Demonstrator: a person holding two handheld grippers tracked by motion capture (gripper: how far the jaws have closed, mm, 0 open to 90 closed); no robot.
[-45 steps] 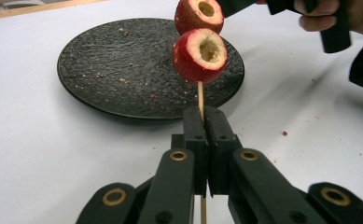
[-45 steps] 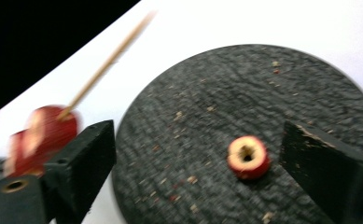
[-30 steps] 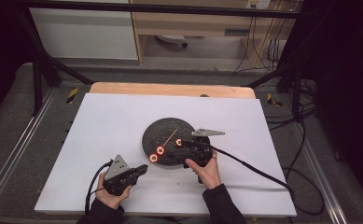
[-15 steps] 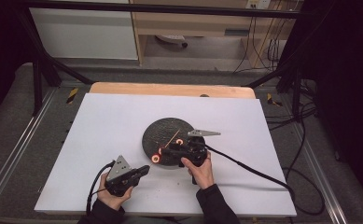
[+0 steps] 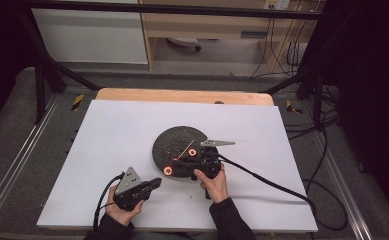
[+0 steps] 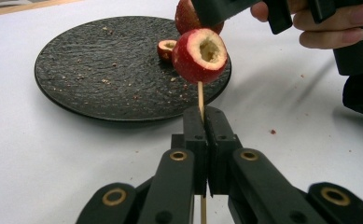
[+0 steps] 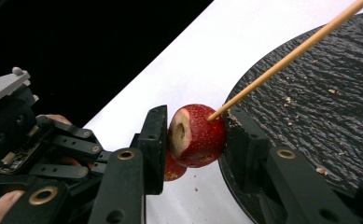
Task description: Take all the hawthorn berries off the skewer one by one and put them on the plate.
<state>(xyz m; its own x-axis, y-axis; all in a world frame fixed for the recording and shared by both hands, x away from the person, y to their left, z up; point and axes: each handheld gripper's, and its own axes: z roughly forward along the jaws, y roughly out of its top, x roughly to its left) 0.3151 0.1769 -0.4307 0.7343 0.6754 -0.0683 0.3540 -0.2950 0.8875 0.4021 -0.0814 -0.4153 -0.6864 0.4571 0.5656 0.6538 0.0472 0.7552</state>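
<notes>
A dark round plate [image 5: 179, 145] sits near the middle of the white surface [image 5: 107, 150], dusted with crumbs, with a small fruit piece [image 6: 166, 48] on it. The left claw [image 6: 202, 122], near the front edge, is clenched on a thin wooden skewer [image 6: 200, 99] carrying a cored red fruit [image 6: 200, 54]. At the plate's front rim, the right claw [image 7: 195, 142] grasps another skewered red fruit [image 7: 197, 135].

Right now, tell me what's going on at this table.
A person is threading cored red fruits onto a wooden skewer. The left gripper is shut on the skewer, which already carries one fruit. The right gripper grips a second fruit with the skewer's tip at it, beside a dark plate where another fruit piece lies.
</notes>
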